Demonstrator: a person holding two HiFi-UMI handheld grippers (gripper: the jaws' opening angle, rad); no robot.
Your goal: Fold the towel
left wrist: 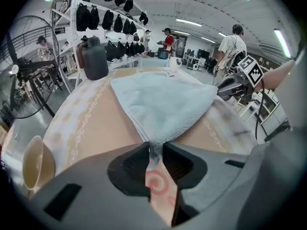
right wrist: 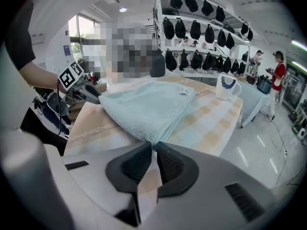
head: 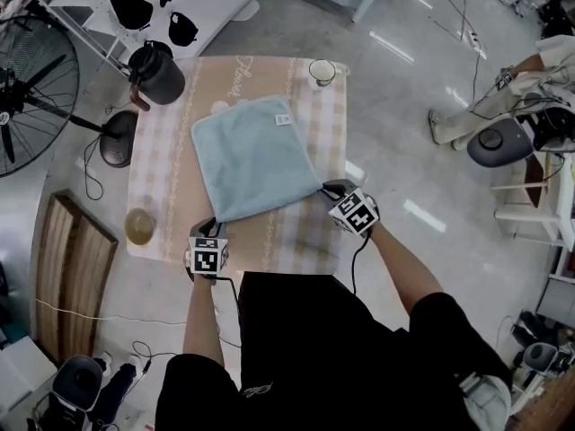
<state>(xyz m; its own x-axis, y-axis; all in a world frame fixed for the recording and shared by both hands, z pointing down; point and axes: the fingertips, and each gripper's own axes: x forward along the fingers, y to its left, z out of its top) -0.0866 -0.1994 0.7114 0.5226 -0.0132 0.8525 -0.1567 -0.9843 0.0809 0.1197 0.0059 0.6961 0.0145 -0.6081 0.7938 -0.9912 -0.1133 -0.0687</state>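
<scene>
On the counter [head: 157,173], the pale blue towel [head: 256,155] lies flat as a soft, rounded square, its white tag [head: 283,119] at the far right corner. The left hand-held gripper [head: 208,227] is clamped on the near left corner and the right hand-held gripper [head: 325,187] on the near right corner. Each pinches only a thin tip of fabric between dark ribbed pads.

I think that small bite is the weak point. The pile is thick and fluffy, so a corner could slip free once the towel's weight comes onto it. If one hand leads the other, the edges would probably land askew. The plush underside may also drag the smooth checked tablecloth [head: 328,133] along. A white glazed mug [head: 322,72] stands near the far right corner, where a long sweep could catch it. The dark matte jug [head: 160,74] and the shallow tan bowl [head: 139,226] sit well clear on the left.
</scene>
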